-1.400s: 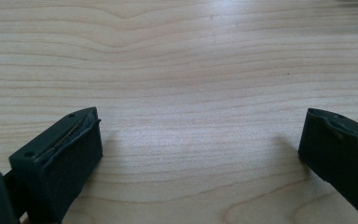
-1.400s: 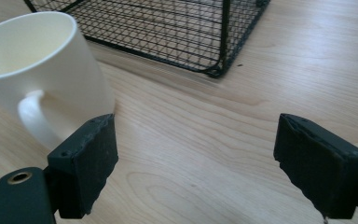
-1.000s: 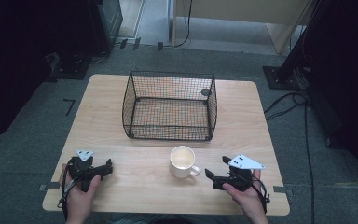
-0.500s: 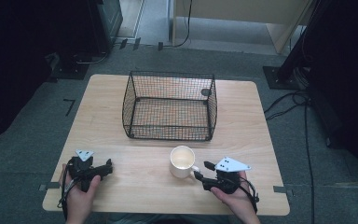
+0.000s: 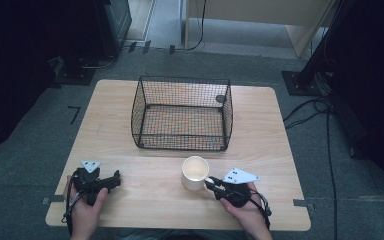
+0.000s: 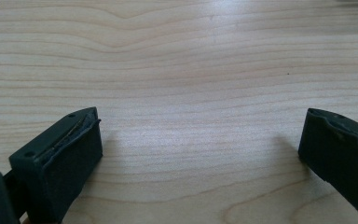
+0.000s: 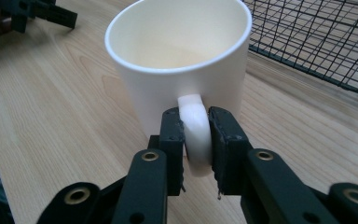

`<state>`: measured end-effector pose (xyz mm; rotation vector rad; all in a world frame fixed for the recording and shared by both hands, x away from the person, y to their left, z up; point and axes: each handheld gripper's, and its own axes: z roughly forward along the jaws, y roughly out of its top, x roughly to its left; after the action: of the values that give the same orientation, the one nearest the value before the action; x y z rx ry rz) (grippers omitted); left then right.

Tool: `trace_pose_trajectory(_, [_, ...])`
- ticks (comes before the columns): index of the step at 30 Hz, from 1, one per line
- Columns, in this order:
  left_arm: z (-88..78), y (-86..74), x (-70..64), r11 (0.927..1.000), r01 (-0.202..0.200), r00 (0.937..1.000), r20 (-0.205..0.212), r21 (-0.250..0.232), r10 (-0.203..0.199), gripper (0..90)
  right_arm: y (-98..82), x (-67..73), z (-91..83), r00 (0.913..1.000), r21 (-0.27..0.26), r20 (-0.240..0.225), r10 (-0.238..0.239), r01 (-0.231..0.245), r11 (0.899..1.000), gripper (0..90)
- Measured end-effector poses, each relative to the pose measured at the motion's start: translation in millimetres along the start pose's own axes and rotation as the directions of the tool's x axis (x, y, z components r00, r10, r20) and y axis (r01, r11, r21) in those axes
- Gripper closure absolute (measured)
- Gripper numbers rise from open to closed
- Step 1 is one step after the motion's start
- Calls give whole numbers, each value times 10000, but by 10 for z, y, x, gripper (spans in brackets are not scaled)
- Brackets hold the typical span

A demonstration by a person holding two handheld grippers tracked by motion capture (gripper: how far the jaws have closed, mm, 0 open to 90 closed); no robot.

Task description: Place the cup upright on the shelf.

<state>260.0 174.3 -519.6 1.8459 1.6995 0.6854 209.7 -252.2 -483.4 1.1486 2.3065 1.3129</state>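
A white mug (image 5: 195,172) (image 7: 179,65) stands upright on the wooden table (image 5: 145,200), just in front of a black wire basket (image 5: 182,114). Its handle (image 7: 195,133) points toward me. My right gripper (image 5: 211,183) (image 7: 196,135) has just been closing and is now shut on that handle, with a pad pressed on each side of it. My left gripper (image 5: 114,180) (image 6: 200,149) rests at the table's front left with its jaws wide apart above bare wood and nothing between them.
The wire basket (image 7: 317,37) stands empty at the middle of the table, with a dark round tag on its far right wall. Cables (image 5: 310,107) and dark stands sit on the grey floor around the table.
My right gripper slid left toward the mug and closed on its handle. The left gripper and the mug stayed where they were.
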Motion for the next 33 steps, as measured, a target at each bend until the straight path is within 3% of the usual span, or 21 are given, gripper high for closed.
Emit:
trace_pose_trajectory(2, [0, 0, 0, 10000, -1, 10000, 1, 0, 1, 0, 5, 35, -8, 9991, -36, 30, -431, 431, 9991, 802])
trace_pose_trajectory(4, [0, 0, 0, 10000, 1, 10000, 1, 0, -1, 0, 16, 56, -22, 9989, -146, 123, -460, 462, 9988, 803])
trace_pose_trajectory(11, [0, 0, 0, 10000, 0, 10000, 0, 2, 0, 0, 75, 64, -97, 9987, -269, 328, -386, 395, 9989, 805])
trace_pose_trajectory(33, [0, 0, 0, 10000, -2, 10000, 1, 2, 2, 0, 378, 115, -285, 9988, -836, 33, -482, 483, 9953, 805])
